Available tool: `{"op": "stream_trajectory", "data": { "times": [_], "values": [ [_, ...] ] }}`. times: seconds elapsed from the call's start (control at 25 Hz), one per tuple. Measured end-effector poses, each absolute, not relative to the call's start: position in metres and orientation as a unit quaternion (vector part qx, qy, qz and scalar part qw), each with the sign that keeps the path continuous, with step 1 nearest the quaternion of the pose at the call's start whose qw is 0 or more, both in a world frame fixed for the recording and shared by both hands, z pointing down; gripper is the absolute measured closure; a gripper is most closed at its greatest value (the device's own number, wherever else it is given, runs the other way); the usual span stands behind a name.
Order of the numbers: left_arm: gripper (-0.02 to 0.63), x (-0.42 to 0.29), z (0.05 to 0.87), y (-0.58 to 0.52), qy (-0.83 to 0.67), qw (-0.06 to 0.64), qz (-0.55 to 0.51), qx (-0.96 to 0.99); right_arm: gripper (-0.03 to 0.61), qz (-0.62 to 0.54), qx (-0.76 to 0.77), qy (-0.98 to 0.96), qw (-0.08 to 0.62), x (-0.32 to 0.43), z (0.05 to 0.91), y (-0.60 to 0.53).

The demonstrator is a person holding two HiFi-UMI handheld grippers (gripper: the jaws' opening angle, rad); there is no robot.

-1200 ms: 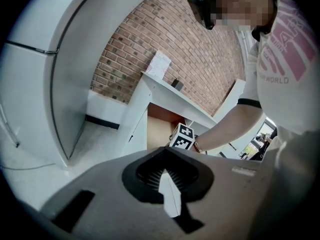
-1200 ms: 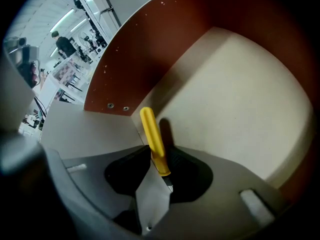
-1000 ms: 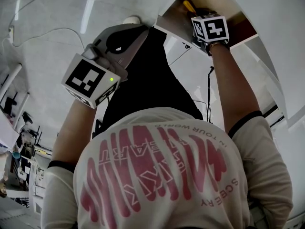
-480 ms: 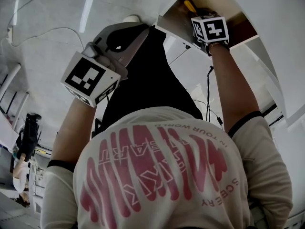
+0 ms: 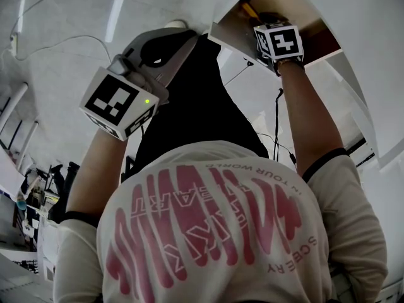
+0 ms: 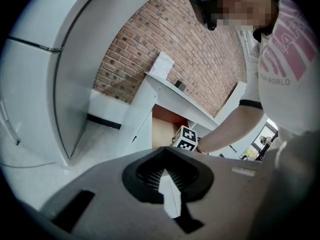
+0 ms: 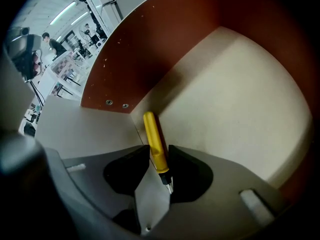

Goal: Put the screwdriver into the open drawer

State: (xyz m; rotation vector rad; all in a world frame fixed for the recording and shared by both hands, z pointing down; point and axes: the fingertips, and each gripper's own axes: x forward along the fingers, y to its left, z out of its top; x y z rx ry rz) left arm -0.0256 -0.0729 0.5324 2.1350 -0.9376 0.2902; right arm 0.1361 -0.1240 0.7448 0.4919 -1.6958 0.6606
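A yellow-handled screwdriver [image 7: 155,139] leans into a corner of the open drawer [image 7: 240,94], metal tip toward the camera. My right gripper [image 7: 159,151] points steeply down into the drawer. Its jaws are opening, and the handle stands loosely between the pads. In the head view the yellow handle [image 5: 251,9] shows just past the right gripper's marker cube [image 5: 278,43], inside the drawer [image 5: 230,35]. My left gripper [image 5: 180,40] hangs in the air to the left, away from the drawer, shut and empty. The left gripper view shows its closed tips [image 6: 162,170] and the drawer [image 6: 165,129] beyond.
The drawer has brown side walls [image 7: 150,49] and a pale floor. A white cabinet [image 6: 165,91] stands against a brick wall [image 6: 165,39]. A cable [image 5: 276,125] hangs below the drawer. The person's shirt [image 5: 208,232] fills the lower head view.
The right gripper's cube has tipped very slightly over the drawer. The left hand has hardly shifted. Someone far off at the lower left has moved on.
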Motion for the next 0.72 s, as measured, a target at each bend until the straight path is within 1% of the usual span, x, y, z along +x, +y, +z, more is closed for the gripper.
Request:
{"op": "stream_trajectory", "data": {
  "times": [0.24, 0.56, 0.72],
  "values": [
    [0.609, -0.029, 0.531, -0.073, -0.365, 0.391, 0.119, 0.837, 0.44, 0.286, 0.21, -0.726, 0.589, 0.135, 0.742, -0.124],
    [0.609, -0.034, 0.525, -0.081, -0.366, 0.384, 0.115, 0.84, 0.43, 0.267, 0.178, -0.718, 0.618, 0.134, 0.744, -0.115],
    [0.609, -0.037, 0.514, -0.064, -0.367, 0.38, 0.119, 0.841, 0.43, 0.267, 0.179, -0.719, 0.616, 0.133, 0.735, -0.1]
  ]
}}
